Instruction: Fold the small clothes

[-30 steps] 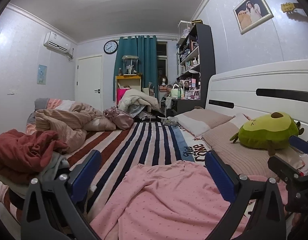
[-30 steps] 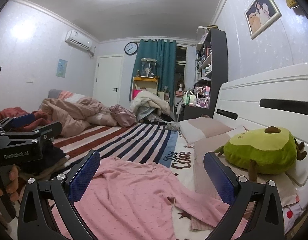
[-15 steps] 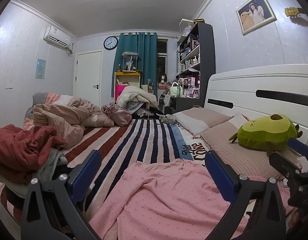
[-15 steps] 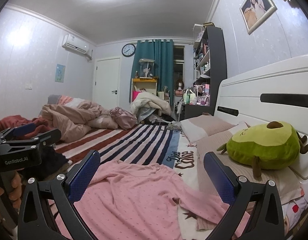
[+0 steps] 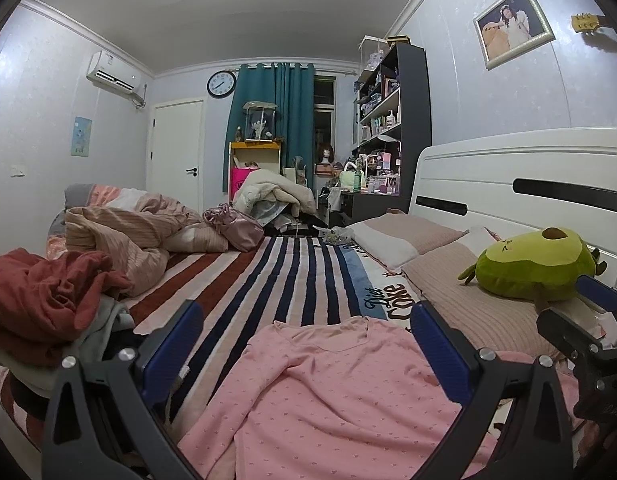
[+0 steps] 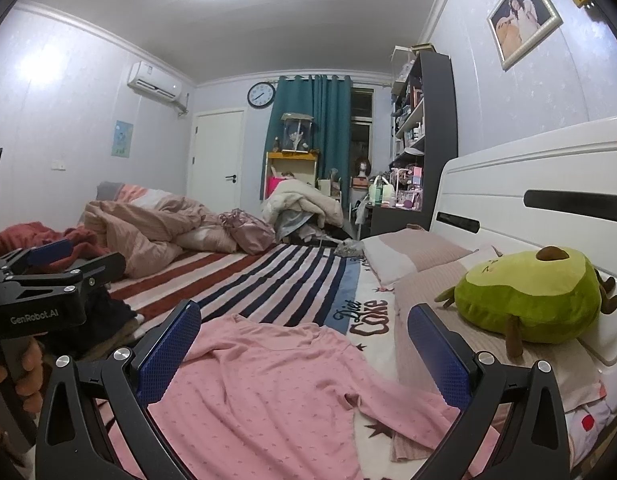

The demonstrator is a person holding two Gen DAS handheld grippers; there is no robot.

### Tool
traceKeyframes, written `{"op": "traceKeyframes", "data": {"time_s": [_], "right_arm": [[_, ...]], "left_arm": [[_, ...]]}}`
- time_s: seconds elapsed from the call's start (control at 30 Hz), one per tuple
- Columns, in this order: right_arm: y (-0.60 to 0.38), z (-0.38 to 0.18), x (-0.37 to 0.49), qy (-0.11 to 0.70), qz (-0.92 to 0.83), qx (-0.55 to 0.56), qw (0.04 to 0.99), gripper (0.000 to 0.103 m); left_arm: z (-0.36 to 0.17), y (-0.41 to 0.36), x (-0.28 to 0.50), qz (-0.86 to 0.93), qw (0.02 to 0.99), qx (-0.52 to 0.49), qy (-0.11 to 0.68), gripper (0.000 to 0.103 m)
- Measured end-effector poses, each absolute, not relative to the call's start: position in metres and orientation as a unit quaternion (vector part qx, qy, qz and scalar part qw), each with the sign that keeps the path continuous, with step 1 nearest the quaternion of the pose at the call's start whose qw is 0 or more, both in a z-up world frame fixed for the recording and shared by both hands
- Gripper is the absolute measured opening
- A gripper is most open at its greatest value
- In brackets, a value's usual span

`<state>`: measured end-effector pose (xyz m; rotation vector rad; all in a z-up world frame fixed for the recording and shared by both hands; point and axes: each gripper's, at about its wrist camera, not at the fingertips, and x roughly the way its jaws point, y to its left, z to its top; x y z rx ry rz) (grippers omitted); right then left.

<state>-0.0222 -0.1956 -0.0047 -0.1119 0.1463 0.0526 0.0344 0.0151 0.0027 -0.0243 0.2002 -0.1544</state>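
A pink dotted long-sleeved top (image 5: 328, 392) lies spread on the striped bed cover (image 5: 276, 276), its neckline toward the far end. It also shows in the right wrist view (image 6: 268, 384), one sleeve reaching right. My left gripper (image 5: 308, 352) is open and empty, held above the top. My right gripper (image 6: 304, 348) is open and empty, also above the top. The left gripper's body (image 6: 48, 292) shows at the left of the right wrist view, and the right gripper's body (image 5: 588, 332) at the right of the left wrist view.
A pile of red and grey clothes (image 5: 48, 304) lies at the left. A crumpled beige duvet (image 5: 124, 232) sits behind it. Pillows (image 5: 408, 236), a green avocado plush (image 5: 536, 264) and the white headboard (image 5: 528, 184) line the right side.
Both views have tilted slightly, so the top sits a little lower and farther in frame. Both grippers stay open and the top has not moved.
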Motion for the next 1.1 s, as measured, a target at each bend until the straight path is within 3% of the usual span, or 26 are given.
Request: {"op": "traceKeyframes", "data": {"time_s": [0.87,0.9,0.93,1.0,1.1], "right_arm": [[-0.188,-0.025,-0.014,0.084,0.034,-0.057,0.994,0.101],[-0.189,-0.031,-0.011,0.089,0.032,-0.060,0.994,0.094],[-0.190,-0.039,-0.008,0.096,0.031,-0.063,0.993,0.080],[-0.193,-0.055,0.000,0.114,0.025,-0.066,0.991,0.069],[-0.197,-0.085,0.013,0.155,0.029,-0.055,0.986,0.062]], "left_arm": [[-0.013,0.040,0.046,-0.118,0.983,-0.036,0.136,0.102],[-0.021,0.048,0.047,-0.122,0.981,-0.035,0.147,0.102],[-0.029,0.055,0.049,-0.119,0.979,-0.027,0.163,0.102],[-0.050,0.071,0.051,-0.096,0.978,-0.005,0.187,0.102],[-0.081,0.096,0.052,-0.076,0.972,0.002,0.223,0.101]]}}
